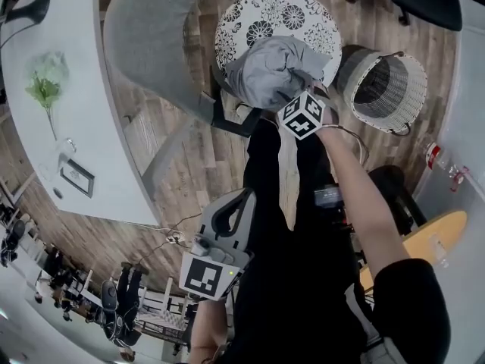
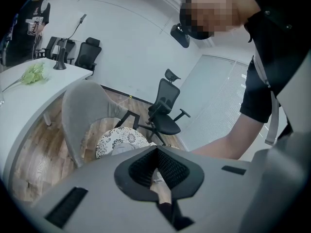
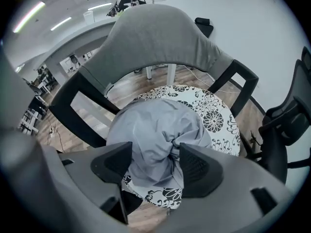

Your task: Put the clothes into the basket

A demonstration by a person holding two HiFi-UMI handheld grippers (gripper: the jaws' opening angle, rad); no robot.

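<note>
A crumpled grey garment lies on the floral seat cushion of a grey chair. My right gripper is down at the garment's near edge. Its jaws stand open on either side of a bunched fold, and the cloth fills the gap between them. The round wicker basket stands on the floor just right of the chair, and I see nothing in it. My left gripper hangs low by the person's body, shut with nothing in it.
The chair's curved grey back rises behind the seat. A white table with a green plant lies to the left. Black office chairs stand beyond. A water bottle lies near the basket.
</note>
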